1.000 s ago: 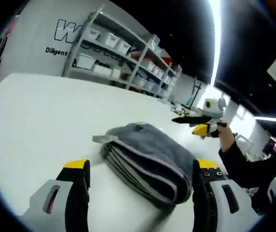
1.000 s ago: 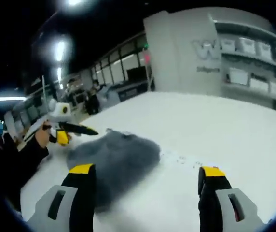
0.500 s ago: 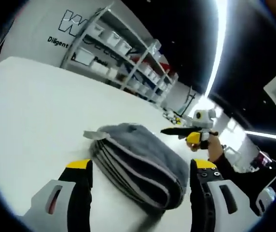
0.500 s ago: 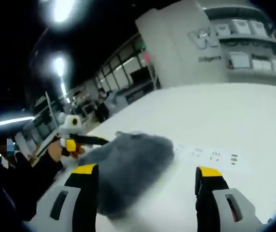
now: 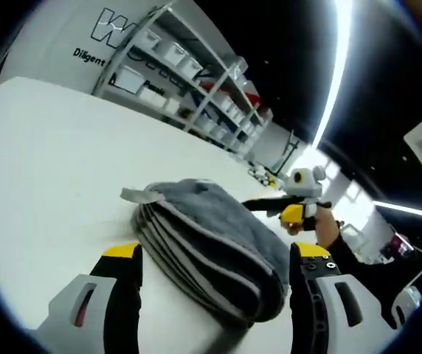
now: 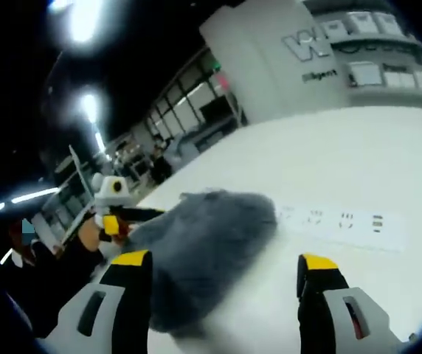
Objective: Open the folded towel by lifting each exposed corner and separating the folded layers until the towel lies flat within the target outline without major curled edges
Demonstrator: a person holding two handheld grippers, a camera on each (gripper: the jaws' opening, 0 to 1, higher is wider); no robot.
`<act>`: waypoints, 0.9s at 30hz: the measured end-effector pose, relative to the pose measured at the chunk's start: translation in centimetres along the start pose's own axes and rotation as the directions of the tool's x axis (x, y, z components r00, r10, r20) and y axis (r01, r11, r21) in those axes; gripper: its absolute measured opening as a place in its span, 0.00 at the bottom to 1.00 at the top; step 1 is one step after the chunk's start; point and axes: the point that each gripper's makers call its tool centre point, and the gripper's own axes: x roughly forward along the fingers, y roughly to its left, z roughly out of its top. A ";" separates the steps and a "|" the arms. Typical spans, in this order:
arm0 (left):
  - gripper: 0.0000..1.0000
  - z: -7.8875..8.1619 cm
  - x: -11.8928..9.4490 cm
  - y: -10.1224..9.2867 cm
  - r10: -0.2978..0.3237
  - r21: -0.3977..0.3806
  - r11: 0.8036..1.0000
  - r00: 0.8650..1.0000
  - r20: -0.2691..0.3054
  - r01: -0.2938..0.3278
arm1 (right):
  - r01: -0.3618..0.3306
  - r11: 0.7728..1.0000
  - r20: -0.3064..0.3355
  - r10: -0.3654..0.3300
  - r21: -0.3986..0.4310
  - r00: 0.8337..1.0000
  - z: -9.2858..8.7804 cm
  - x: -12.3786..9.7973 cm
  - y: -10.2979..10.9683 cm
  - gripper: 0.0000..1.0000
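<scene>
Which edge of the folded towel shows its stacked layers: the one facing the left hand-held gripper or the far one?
The towel edge facing the left hand-held gripper: its stacked layer bands run along that side, while the far side looks smooth.

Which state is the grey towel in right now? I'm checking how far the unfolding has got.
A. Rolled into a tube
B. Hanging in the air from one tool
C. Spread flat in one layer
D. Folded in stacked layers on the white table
D: in the left gripper view the towel shows several stacked edges along its side and rests on the table, with neither tool gripping it.
</scene>
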 end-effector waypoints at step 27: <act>0.64 -1.4 0.6 -1.0 0.036 -0.014 0.999 0.999 0.005 -0.036 | -0.010 0.999 -0.011 0.010 0.034 1.000 1.6 1.8 -2.4 0.74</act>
